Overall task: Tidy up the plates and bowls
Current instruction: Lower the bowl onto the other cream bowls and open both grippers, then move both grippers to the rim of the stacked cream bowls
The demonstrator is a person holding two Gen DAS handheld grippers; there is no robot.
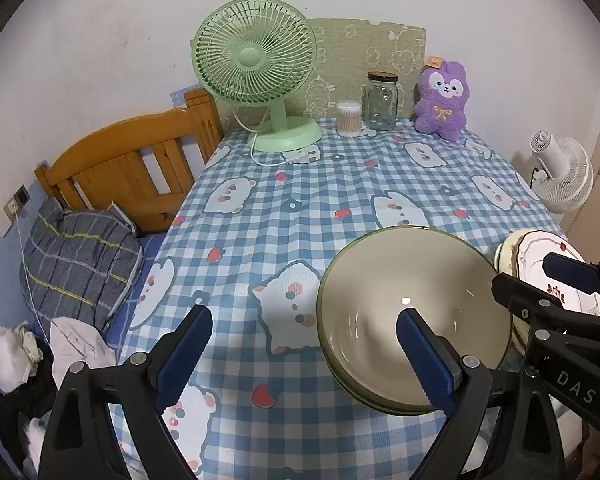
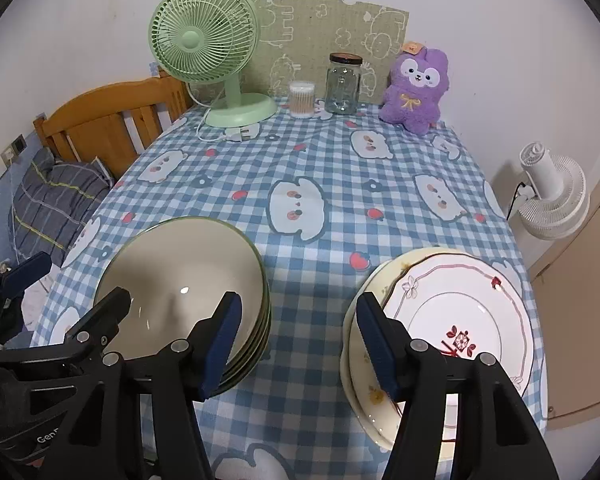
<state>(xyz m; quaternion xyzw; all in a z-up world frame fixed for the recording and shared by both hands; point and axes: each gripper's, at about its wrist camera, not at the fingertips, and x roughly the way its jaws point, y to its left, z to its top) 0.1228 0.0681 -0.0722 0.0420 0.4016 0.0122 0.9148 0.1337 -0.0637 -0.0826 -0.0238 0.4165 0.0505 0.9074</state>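
A stack of beige bowls with green rims (image 1: 400, 280) (image 2: 172, 264) stands near the front of the checked tablecloth (image 1: 300, 208). Right of the bowls lies a stack of white plates (image 2: 460, 304) (image 1: 540, 252); the top one has a red flower pattern. My left gripper (image 1: 304, 356) is open wide. One of its fingers (image 1: 424, 360) hangs over the bowl's inside, the other is over bare cloth, and no pad presses the rim. My right gripper (image 2: 300, 344) is open over the gap between the two stacks, its right finger in front of the plates' left edge, gripping nothing.
At the back of the table stand a green fan (image 1: 256, 80), a cotton swab tub (image 1: 349, 118), a glass jar (image 1: 381, 100) and a purple plush toy (image 1: 444, 98). A wooden headboard (image 1: 132, 160) and a pillow (image 1: 76, 256) lie left; a white fan (image 2: 552, 196) stands right.
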